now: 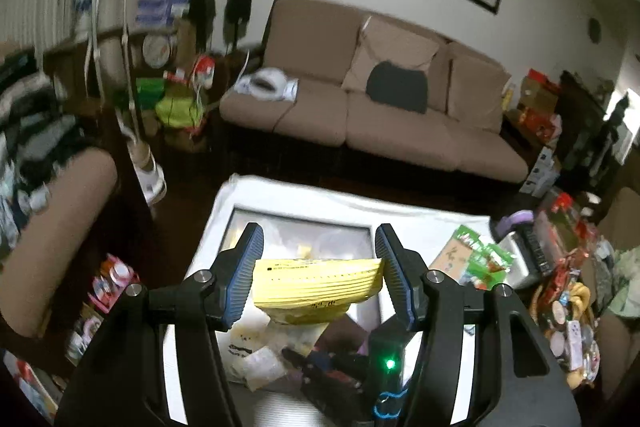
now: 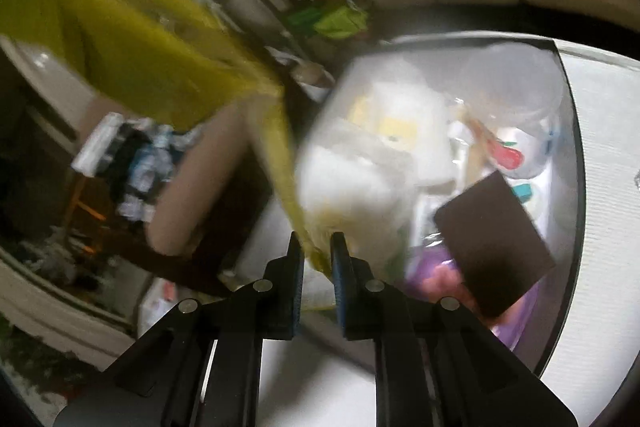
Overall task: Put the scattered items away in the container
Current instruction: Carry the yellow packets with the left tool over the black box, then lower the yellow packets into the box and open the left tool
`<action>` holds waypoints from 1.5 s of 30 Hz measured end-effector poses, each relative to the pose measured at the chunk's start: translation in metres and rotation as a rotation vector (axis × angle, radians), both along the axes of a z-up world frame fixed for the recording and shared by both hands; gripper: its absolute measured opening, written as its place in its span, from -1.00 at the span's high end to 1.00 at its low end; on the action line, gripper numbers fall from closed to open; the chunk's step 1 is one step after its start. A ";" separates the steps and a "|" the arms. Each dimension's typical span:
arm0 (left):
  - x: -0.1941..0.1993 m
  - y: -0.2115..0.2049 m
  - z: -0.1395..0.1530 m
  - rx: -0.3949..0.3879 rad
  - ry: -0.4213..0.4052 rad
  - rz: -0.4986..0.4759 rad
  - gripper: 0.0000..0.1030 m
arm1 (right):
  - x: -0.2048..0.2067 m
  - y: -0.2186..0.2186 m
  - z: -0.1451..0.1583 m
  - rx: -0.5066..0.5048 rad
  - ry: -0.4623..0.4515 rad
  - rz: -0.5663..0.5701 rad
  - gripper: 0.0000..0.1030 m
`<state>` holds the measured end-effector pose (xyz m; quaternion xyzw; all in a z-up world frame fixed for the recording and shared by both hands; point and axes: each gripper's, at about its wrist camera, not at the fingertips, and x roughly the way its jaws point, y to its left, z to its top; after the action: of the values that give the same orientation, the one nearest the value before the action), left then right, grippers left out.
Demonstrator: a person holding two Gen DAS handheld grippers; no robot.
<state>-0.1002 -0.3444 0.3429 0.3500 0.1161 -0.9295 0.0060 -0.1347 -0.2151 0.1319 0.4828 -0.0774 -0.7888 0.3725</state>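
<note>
A yellow snack packet (image 1: 316,283) hangs between the blue pads of my left gripper (image 1: 319,237), which is shut across its width. It hangs above a clear plastic container (image 1: 224,215) on the white table. In the right wrist view the same yellow packet (image 2: 132,51) stretches up to the left, blurred. My right gripper (image 2: 317,243) is shut on its thin lower edge. The container (image 2: 570,131) lies just ahead of it and holds white packets (image 2: 360,171), a brown card (image 2: 492,247) and a purple pouch (image 2: 516,319).
Green snack packets (image 1: 480,259) lie on the table (image 1: 420,205) right of the container, beside a basket of mixed items (image 1: 568,311). A brown sofa (image 1: 380,107) stands behind and an armchair (image 1: 52,227) on the left. A black device with a green light (image 1: 388,363) sits low between the left fingers.
</note>
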 end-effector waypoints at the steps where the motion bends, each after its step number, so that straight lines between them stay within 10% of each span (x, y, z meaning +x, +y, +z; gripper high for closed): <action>1: -0.007 -0.006 -0.021 0.014 -0.033 0.008 -0.07 | -0.003 0.001 -0.005 0.026 0.007 -0.010 0.72; 8: -0.010 -0.023 -0.158 0.071 -0.267 0.022 -0.07 | -0.008 0.031 -0.020 0.074 0.022 -0.018 0.71; 17: -0.025 0.003 -0.233 -0.100 -0.493 -0.023 -0.11 | 0.014 0.049 -0.008 0.051 0.038 0.014 0.57; 26: -0.049 -0.006 -0.205 -0.043 -0.425 0.047 -0.38 | 0.035 0.070 0.002 0.056 0.064 0.030 0.36; 37: 0.029 -0.020 -0.181 0.070 -0.346 0.049 -0.60 | 0.050 0.086 0.009 0.042 0.087 0.056 -0.18; 45: 0.029 0.003 -0.199 -0.059 -0.459 -0.020 -0.40 | 0.067 0.089 0.003 0.036 0.072 0.081 -0.18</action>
<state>-0.0708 -0.3412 0.1436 0.5529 0.0809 -0.8286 0.0333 -0.0678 -0.1257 0.1348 0.4633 -0.0302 -0.7913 0.3979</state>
